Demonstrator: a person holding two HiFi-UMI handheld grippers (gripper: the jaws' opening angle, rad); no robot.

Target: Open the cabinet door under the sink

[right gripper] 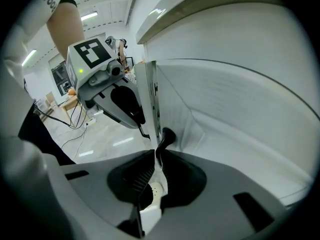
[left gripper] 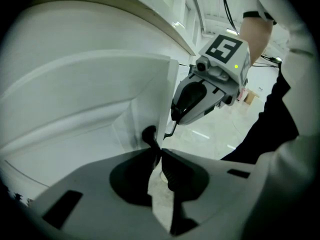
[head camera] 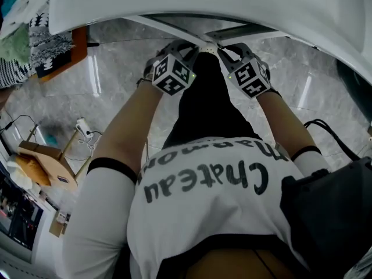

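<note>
Two white cabinet doors hang under the white sink counter [head camera: 232, 2]. In the head view their top edges [head camera: 165, 27] meet in a narrow V in front of me. My left gripper [head camera: 192, 46] is shut on the free edge of the left door [left gripper: 100, 99]. One black finger [left gripper: 148, 134] hooks behind the panel. My right gripper [head camera: 228, 48] is shut the same way on the edge of the right door [right gripper: 235, 114]. Each gripper view shows the other gripper just across the gap: the right gripper [left gripper: 172, 121] and the left gripper [right gripper: 142, 124].
The floor [head camera: 116, 80] is grey marble tile. At the left lie a power strip [head camera: 84, 127] with cables and a cardboard box [head camera: 49, 161]. A black bag [head camera: 331, 208] sits at the right. My own legs and torso fill the space right below the doors.
</note>
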